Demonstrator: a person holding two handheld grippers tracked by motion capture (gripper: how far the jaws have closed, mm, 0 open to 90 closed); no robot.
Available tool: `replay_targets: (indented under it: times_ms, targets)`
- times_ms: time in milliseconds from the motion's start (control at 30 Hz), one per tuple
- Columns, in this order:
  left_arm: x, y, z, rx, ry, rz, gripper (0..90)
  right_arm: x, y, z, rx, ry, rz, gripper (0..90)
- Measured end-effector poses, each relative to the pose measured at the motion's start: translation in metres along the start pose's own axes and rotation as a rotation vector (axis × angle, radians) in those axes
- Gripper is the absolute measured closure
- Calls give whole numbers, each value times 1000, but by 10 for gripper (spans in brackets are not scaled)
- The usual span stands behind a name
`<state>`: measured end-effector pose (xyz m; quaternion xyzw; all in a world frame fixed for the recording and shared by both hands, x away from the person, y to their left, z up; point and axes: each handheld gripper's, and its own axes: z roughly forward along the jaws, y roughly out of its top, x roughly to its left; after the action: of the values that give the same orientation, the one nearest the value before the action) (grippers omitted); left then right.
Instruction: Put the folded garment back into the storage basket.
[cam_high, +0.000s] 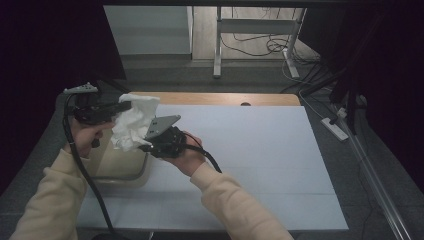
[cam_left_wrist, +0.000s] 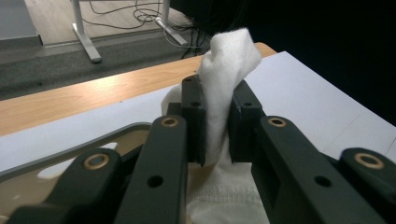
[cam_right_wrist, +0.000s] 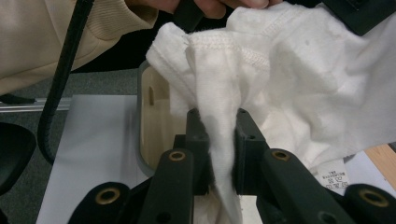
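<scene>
High view: white cloth above tray.

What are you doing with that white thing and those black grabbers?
A person holds a set of tongs in each hand, and both are shut on the same white cloth. The left tongs pinch one bunched part of it, and the right tongs pinch another part lower down. The cloth hangs crumpled between them, lifted above a beige tray at the left edge of the white table. A small tag shows on the cloth.
</scene>
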<state>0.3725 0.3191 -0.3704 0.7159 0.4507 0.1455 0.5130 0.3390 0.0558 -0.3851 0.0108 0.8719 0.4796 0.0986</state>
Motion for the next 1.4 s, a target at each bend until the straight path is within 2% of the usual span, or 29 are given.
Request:
replay_targets:
  times_ms: [300,600,800,1033,1400]
  targets:
    - [15,-6,-12,-1,25,-17,787,1,8,20,10,24,-14,791]
    - [29,-15,-13,18,43,-32,787,0,9,39,20,46,-2,790]
    - [38,-22,-10,31,50,-46,787,-2,7,50,30,56,8,790]
    - [50,-34,2,58,52,-80,787,-5,0,64,60,61,21,790]
    - [53,-35,8,77,63,-66,787,-6,-3,68,71,58,32,790]
